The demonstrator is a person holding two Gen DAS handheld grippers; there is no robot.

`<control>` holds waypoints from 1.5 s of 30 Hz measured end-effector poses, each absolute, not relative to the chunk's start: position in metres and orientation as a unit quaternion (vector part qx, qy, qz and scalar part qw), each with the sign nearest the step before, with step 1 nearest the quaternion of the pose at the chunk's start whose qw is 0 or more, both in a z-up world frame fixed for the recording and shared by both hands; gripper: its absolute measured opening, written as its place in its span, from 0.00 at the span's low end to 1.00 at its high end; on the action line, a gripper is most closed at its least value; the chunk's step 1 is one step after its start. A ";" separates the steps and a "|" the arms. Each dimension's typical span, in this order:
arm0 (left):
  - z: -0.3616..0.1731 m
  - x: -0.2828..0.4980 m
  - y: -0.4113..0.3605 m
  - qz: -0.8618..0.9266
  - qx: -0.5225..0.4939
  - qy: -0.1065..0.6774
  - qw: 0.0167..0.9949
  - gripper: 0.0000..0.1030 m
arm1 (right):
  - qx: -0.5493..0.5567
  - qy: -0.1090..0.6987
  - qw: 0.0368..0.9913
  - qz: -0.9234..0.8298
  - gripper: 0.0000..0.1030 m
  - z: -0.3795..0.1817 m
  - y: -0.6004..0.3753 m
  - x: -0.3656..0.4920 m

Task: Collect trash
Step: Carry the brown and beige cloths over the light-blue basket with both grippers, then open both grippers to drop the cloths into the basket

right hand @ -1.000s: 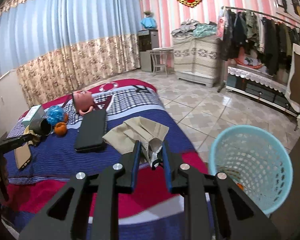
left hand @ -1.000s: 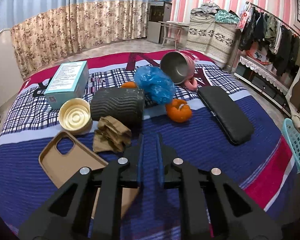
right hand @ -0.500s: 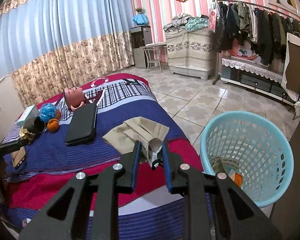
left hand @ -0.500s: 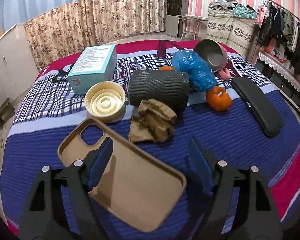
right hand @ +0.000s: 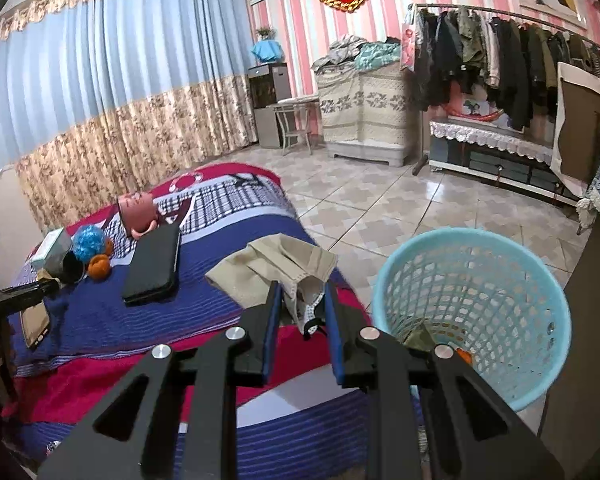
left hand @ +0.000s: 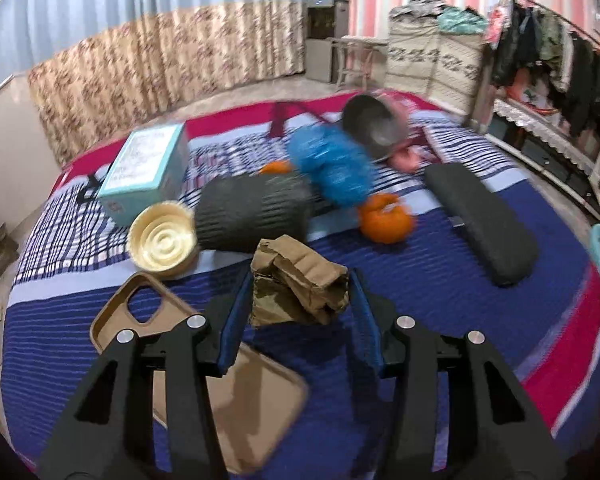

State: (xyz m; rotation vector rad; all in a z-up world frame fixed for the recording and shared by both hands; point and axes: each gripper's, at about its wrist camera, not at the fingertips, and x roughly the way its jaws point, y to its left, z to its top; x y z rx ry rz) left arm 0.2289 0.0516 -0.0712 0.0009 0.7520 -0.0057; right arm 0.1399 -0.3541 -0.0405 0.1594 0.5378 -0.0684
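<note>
In the left wrist view my left gripper point(left hand: 298, 294) is closed around a crumpled brown paper bag point(left hand: 298, 282), its pads touching both sides, above the bed's blue blanket point(left hand: 420, 280). In the right wrist view my right gripper point(right hand: 302, 300) is shut on a beige face mask point(right hand: 284, 264) and holds it left of the light blue mesh trash basket point(right hand: 476, 304), which has some trash at its bottom. An orange peel point(left hand: 386, 220) and a blue plastic bag point(left hand: 332, 166) lie further back on the bed.
On the bed are a tan phone case point(left hand: 196, 368), a cream round lid point(left hand: 162, 236), a black ribbed cylinder point(left hand: 256, 210), a teal box point(left hand: 148, 168), a tipped pink cup point(left hand: 370, 126) and a black case point(left hand: 480, 216). Tiled floor point(right hand: 380, 200) lies beyond the basket.
My left gripper opened wide, moved forward and closed around the brown paper bag. My right gripper carried the mask nearer the basket.
</note>
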 end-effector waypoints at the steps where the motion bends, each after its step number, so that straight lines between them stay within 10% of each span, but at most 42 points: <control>1: -0.066 0.226 0.044 -0.012 0.000 0.362 0.932 0.46 | 0.078 0.263 0.961 -0.037 0.21 -0.038 -0.357 0.138; 20: -0.022 0.199 -0.229 -0.279 0.075 0.288 0.913 0.46 | 0.078 0.254 0.945 -0.192 0.21 -0.041 -0.481 0.085; 39: -0.091 0.213 -0.383 -0.371 0.118 0.327 0.861 0.47 | 0.100 0.272 0.930 -0.226 0.21 -0.072 -0.537 0.078; 43: -0.093 0.222 -0.386 -0.363 0.117 0.328 0.865 0.51 | 0.096 0.274 0.931 -0.222 0.21 -0.074 -0.537 0.084; 45: -0.090 0.228 -0.382 -0.355 0.112 0.331 0.867 0.70 | 0.093 0.274 0.931 -0.221 0.21 -0.074 -0.536 0.088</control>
